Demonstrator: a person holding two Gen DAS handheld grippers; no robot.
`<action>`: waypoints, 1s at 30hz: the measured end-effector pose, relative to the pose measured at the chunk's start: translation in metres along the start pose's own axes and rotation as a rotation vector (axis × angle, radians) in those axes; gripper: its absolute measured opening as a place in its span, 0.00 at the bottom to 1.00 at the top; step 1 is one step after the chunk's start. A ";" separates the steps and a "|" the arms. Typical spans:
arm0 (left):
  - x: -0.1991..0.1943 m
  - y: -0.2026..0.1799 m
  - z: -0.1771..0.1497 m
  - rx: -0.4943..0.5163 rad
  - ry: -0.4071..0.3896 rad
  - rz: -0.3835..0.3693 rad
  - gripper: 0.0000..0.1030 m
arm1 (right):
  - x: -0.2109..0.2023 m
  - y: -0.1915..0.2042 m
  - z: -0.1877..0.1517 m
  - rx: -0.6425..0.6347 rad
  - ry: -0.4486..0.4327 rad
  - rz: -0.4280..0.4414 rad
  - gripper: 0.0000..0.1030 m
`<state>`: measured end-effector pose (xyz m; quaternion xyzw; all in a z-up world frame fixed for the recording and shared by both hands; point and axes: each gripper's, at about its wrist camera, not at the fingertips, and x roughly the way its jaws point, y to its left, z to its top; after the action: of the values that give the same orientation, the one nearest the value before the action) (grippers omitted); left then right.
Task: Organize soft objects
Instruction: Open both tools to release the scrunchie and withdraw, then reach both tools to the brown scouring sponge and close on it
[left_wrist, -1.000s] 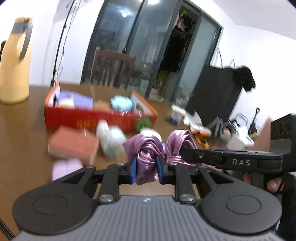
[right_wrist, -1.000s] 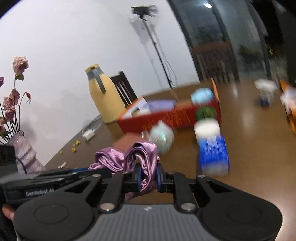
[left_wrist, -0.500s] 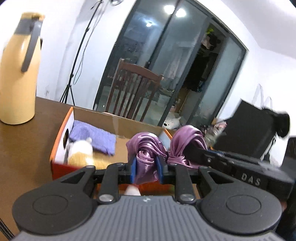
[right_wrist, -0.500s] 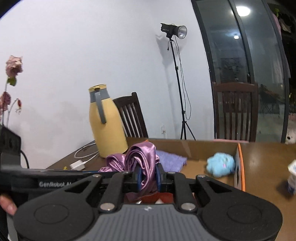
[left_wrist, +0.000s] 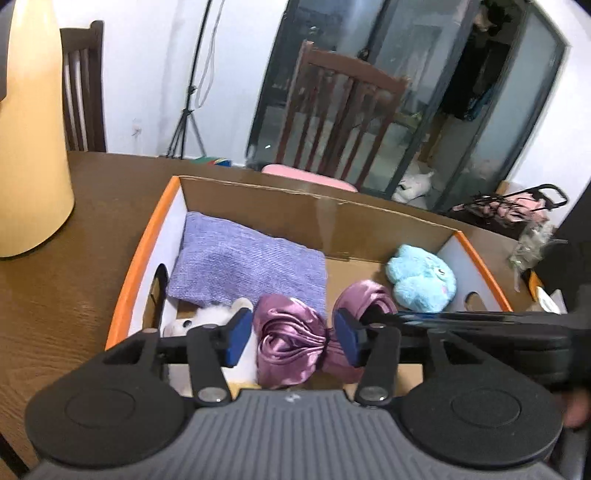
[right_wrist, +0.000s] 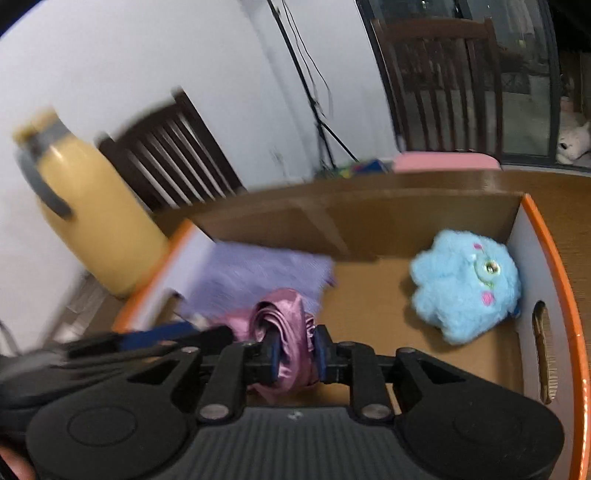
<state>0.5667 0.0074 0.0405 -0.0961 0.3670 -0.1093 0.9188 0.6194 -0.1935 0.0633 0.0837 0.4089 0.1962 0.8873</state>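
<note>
Between the spread left tongs (left_wrist: 291, 338), satin cloth (left_wrist: 291, 350) hangs over box (left_wrist: 314, 210); right tongs (right_wrist: 295, 354) pinch it, release likely next.

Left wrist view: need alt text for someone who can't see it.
The left gripper, jaws open, sits over a cardboard box with a bunched purple satin cloth between its fingers; the right gripper reaches in from the right to the cloth's other end. In the box lie a folded lavender cloth, a blue plush toy and a white plush toy; a yellow jug stands on the table.
</note>
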 end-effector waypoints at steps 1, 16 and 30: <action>-0.005 0.002 -0.002 0.012 -0.015 -0.005 0.62 | 0.002 0.001 -0.002 -0.013 0.005 -0.006 0.29; -0.161 0.007 -0.056 0.002 -0.286 -0.010 0.79 | -0.152 0.045 -0.039 -0.263 -0.342 0.004 0.73; -0.284 -0.055 -0.208 0.218 -0.415 0.092 0.90 | -0.277 0.060 -0.225 -0.263 -0.389 0.012 0.80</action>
<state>0.2141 0.0124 0.0924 0.0002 0.1604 -0.0840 0.9835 0.2694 -0.2569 0.1269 0.0060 0.2005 0.2330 0.9516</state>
